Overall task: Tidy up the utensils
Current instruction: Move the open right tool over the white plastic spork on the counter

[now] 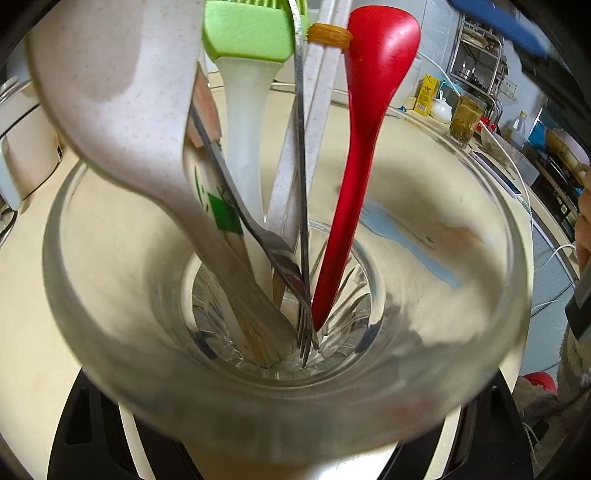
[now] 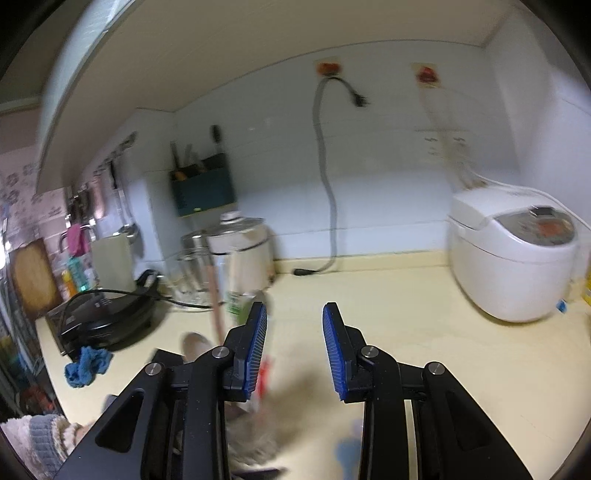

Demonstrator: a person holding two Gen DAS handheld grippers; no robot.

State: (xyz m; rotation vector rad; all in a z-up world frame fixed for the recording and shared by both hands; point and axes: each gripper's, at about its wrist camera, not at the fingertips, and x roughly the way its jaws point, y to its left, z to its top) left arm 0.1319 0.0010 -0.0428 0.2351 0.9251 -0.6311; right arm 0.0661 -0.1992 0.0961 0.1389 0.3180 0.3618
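While the left gripper (image 1: 288, 437) seems clamped around the glass jar (image 1: 461, 332) of utensils, the right gripper (image 2: 293, 321) hangs spread and empty over the counter (image 2: 406, 295).

The jar is smooth and looks tipped, so it could slide in the grip. The tall speckled white spoon (image 1: 122, 110), green silicone brush (image 1: 251, 33), fork (image 1: 291, 273), banded chopsticks (image 1: 325, 74) and red spoon (image 1: 369, 122) all crowd its left side, which could swing it over or spill them. Another utensil pushed in carelessly might knock the red spoon. The jar's bulge hides where the left pads meet the glass, so that hold is a judgement. A pale blue shape (image 1: 406, 243) seen through the glass may be a utensil on the counter, but it is too smeared to name. The right view is blurred, though the rice cooker (image 2: 513, 258) at the far right is clear.
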